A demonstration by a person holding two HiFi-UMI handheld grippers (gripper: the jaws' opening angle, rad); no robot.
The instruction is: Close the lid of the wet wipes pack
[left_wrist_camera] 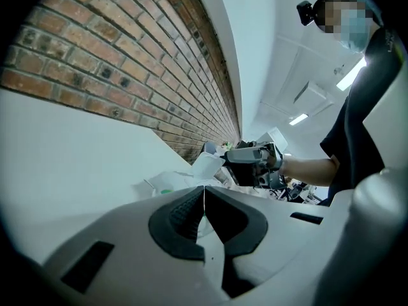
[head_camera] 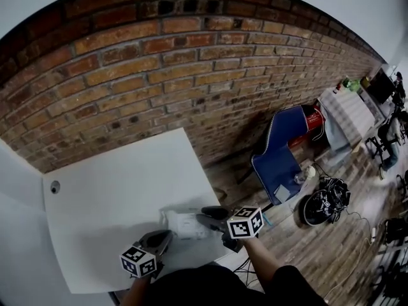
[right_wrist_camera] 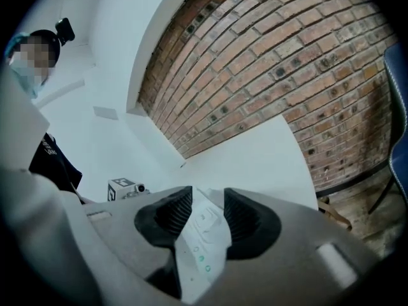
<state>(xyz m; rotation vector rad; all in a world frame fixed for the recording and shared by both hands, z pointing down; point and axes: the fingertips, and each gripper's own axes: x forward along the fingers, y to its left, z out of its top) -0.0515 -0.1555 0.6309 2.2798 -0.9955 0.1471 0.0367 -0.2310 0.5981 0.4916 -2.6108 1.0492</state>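
The white wet wipes pack [head_camera: 183,224] lies near the front edge of the white table [head_camera: 115,203]. In the left gripper view the pack [left_wrist_camera: 167,183] rests just beyond my jaws, its lid [left_wrist_camera: 208,164] tilted up. My right gripper [head_camera: 208,217] comes in from the pack's right side. The lid [right_wrist_camera: 205,231], white with small green dots, fills the gap between the right gripper's [right_wrist_camera: 208,199] pads. The left gripper [head_camera: 163,237] sits at the pack's near left corner. Its pads [left_wrist_camera: 185,212] meet, and nothing shows between them.
A brick wall [head_camera: 191,56] runs behind the table. A small round fitting [head_camera: 55,187] sits at the table's far left. On the wooden floor to the right stand a blue chair [head_camera: 280,148] and a black tangle of cables [head_camera: 325,199].
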